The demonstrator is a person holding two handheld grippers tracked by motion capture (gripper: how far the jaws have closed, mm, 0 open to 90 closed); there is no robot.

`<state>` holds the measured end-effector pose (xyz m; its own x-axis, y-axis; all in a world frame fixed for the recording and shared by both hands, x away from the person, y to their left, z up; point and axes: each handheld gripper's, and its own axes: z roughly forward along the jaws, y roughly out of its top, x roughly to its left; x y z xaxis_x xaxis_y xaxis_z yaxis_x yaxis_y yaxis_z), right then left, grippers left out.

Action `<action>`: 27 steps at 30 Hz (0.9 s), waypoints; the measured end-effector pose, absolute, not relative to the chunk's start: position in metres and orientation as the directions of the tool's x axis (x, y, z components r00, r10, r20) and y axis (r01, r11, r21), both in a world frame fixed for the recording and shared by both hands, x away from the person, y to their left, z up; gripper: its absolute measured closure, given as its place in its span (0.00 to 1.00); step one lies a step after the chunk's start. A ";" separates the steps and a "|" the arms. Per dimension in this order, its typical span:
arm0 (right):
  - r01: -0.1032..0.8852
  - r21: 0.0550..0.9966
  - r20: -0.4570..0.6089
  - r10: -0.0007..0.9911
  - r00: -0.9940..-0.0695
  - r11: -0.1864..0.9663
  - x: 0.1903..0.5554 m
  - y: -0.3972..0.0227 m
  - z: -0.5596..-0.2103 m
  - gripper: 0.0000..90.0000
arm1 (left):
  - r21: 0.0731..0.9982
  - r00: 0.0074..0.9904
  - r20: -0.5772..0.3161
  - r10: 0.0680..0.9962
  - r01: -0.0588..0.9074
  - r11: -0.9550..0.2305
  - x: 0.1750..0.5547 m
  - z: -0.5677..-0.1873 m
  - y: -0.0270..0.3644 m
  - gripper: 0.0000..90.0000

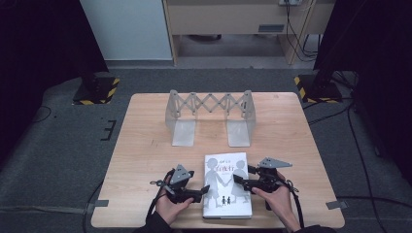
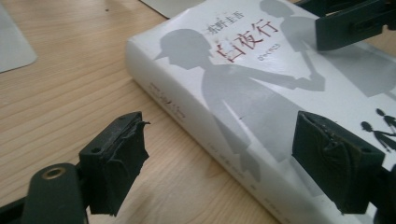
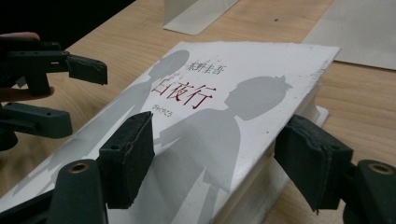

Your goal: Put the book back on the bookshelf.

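A thick white book (image 1: 226, 167) with grey silhouettes and red characters lies flat near the table's front edge. My left gripper (image 1: 203, 193) is at its left side. In the left gripper view the open jaws (image 2: 224, 163) straddle the spine (image 2: 187, 116), one pad over the wood and one over the cover, with gaps on both sides. My right gripper (image 1: 243, 175) is at the book's right side. In the right gripper view its jaws (image 3: 219, 163) stand apart across the fore edge of the book (image 3: 224, 79), one pad above the cover, the other beside the pages.
An expandable metal book rack (image 1: 209, 104) with two flat base plates stands at the table's middle back. One plate (image 3: 196, 14) lies just beyond the book. The other gripper (image 3: 86, 98) appears at the left of the right gripper view. Bare wood surrounds the book.
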<state>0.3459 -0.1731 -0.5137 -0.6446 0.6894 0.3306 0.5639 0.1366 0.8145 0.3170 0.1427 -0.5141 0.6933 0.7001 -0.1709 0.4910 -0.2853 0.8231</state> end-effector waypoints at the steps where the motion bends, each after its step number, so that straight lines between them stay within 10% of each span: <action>1: 0.565 0.814 0.333 0.691 -0.642 0.133 0.346 -0.173 -0.513 0.32 | 0.822 0.691 -0.172 0.703 0.493 -0.284 0.317 -0.514 0.144 0.19; 27: 0.554 0.830 0.375 0.668 -0.643 0.066 0.354 -0.165 -0.495 0.31 | 0.842 0.645 -0.185 0.742 0.493 -0.218 0.321 -0.512 0.159 0.19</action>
<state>0.3543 -0.1652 -0.4954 -0.6428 0.6678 0.3753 0.5536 0.0663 0.8302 0.3212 0.1589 -0.5115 0.6446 0.7418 -0.1850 0.4930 -0.2184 0.8422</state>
